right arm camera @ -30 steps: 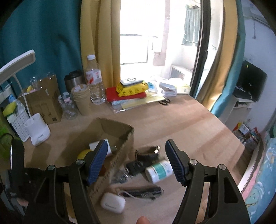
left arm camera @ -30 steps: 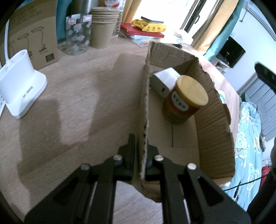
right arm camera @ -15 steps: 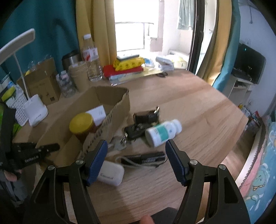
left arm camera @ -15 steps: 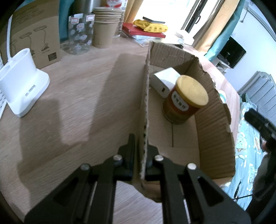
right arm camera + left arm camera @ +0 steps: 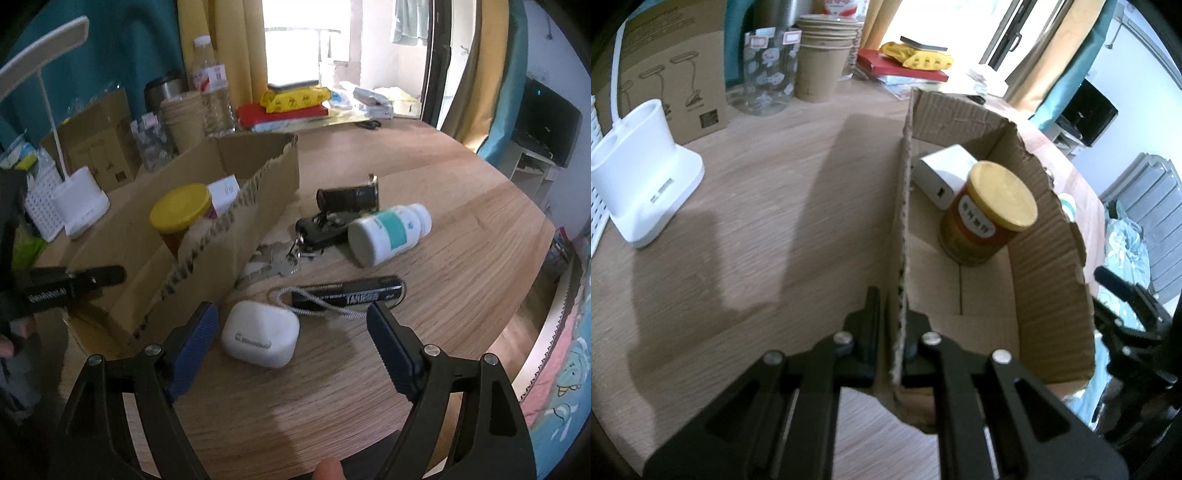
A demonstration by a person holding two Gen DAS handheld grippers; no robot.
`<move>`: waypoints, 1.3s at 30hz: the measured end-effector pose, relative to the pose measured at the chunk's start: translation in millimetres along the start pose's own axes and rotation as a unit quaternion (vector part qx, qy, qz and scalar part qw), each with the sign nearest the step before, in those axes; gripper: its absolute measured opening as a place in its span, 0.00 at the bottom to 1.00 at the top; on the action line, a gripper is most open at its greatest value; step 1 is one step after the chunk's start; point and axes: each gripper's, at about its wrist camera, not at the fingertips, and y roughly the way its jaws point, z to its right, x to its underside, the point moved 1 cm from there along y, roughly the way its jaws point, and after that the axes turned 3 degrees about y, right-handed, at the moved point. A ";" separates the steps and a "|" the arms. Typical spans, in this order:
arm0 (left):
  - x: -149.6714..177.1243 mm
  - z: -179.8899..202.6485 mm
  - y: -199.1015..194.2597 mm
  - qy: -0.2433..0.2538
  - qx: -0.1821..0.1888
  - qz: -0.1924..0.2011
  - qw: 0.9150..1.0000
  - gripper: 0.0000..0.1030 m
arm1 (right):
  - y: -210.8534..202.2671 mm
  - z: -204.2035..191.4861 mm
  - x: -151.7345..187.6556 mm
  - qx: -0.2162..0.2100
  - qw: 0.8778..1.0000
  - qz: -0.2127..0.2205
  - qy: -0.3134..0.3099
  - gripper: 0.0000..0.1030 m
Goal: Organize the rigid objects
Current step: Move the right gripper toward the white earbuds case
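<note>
Left gripper (image 5: 899,332): pressed together on the near wall of the cardboard box (image 5: 1052,258), one finger outside, one inside; it pins the box to the wooden table (image 5: 757,221).
Box contents: a can with a yellow lid (image 5: 181,212), upright, and a white block (image 5: 224,192) just behind it, touching or nearly so.
Box, right wrist view: stands left of the loose items, its long axis running from the near left toward the far middle.
Earbud case (image 5: 260,339): white, rounded, lying flat on the table just beside the box's outer wall, nearest the right gripper.
Right gripper (image 5: 291,349): jaws opening and wide apart, blue pads flanking the case without touching it; nothing is held.
Handling, judged: the case looks light, stiff and glossy, so likely slippery; take it across its two flatter sides, low and centred.
Case direction: its long axis runs roughly left to right, the hinge strip facing the camera.
Black stick with cord (image 5: 347,295): behind the case, long axis left to right, the loop end toward the case.
Keys (image 5: 273,264): flat, beside the box.
White bottle (image 5: 389,232): on its side, cap pointing to the far right; it may roll.
Black items (image 5: 332,221): clustered touching the bottle, details unclear.
</note>
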 end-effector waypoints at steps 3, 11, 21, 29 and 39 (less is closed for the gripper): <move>0.2 -0.5 -0.6 0.001 0.001 0.000 1.000 0.07 | 6.3 -0.8 4.1 -0.002 1.000 -0.008 0.001 0.83; 1.0 -2.1 -1.4 0.000 0.001 0.000 1.000 0.07 | 18.3 -10.9 10.8 -0.014 1.000 -0.023 -0.015 0.83; 1.8 -4.2 -2.2 0.002 -0.001 0.000 1.000 0.07 | 29.1 -10.9 12.9 -0.024 0.999 -0.036 -0.033 0.83; 2.7 -1.4 -1.2 0.006 -0.002 -0.002 1.000 0.07 | 35.6 -12.5 14.6 -0.020 0.998 -0.034 -0.050 0.81; 2.0 -1.7 0.8 0.007 -0.002 -0.003 1.000 0.07 | 38.3 -19.7 18.5 -0.014 0.997 -0.030 -0.065 0.60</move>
